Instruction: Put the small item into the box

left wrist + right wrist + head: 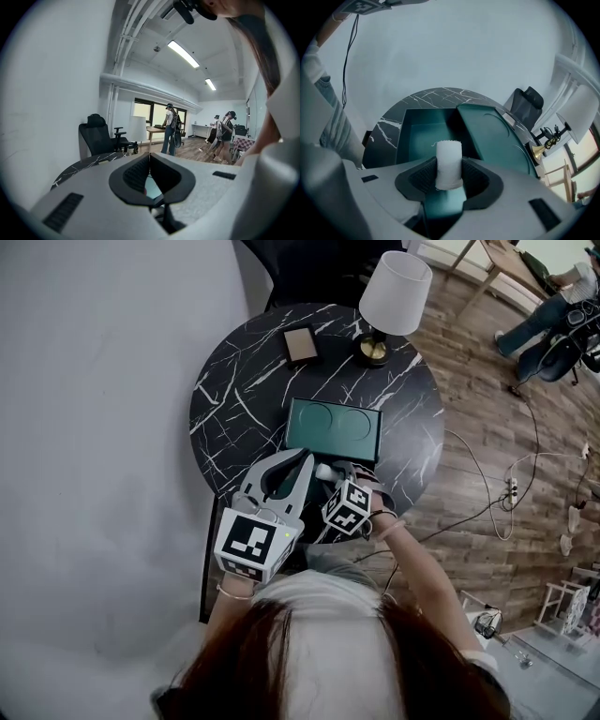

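A small white roll [449, 157] stands upright between the pads of my right gripper [450, 172], which is shut on it. Just beyond it lies the open dark green box [423, 133], with its lid [499, 140] swung off to the right. In the head view the roll [323, 470] shows at the right gripper's [328, 472] tip, at the near edge of the lid [333, 427], which bears two circles. My left gripper [302, 461] is beside it on the left. Its fingertips [149, 157] meet, with nothing seen between them. The grippers hide the box's inside in the head view.
The round black marble table [234, 399] also carries a white-shaded lamp [394, 296] on a brass base and a small brown flat item [301, 343]. A grey backdrop lies left of the table. Cables cross the wooden floor [511, 488]. People stand far off [171, 129] near an office chair [96, 136].
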### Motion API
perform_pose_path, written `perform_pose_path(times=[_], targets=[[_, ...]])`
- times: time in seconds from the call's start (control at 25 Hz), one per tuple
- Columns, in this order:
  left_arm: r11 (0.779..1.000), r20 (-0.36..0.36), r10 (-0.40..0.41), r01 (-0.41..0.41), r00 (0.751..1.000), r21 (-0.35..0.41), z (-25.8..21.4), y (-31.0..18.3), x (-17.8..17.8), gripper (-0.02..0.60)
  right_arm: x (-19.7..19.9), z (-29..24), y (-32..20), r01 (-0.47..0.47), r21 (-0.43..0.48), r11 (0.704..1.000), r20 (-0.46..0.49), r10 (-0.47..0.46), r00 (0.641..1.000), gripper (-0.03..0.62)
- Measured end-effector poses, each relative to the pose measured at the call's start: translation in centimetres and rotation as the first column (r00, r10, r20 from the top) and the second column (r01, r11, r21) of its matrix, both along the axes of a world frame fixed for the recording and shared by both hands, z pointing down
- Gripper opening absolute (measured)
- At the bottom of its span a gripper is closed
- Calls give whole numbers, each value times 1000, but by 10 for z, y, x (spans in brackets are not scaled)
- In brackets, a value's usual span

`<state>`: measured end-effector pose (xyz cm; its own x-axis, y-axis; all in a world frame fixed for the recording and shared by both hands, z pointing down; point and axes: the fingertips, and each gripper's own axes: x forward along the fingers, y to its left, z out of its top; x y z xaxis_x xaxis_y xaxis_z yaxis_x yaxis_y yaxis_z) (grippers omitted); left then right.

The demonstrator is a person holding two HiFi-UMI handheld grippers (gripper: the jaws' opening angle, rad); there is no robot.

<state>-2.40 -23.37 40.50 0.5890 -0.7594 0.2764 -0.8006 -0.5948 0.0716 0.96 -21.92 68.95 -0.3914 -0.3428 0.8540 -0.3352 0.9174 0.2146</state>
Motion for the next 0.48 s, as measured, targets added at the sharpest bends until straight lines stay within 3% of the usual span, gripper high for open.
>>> perform_pose_path(times=[0.48], targets=[[1000, 0, -26, 26, 1000, -12, 2, 6, -12, 9, -1, 24, 0, 3, -45, 999, -66, -6, 998, 179]])
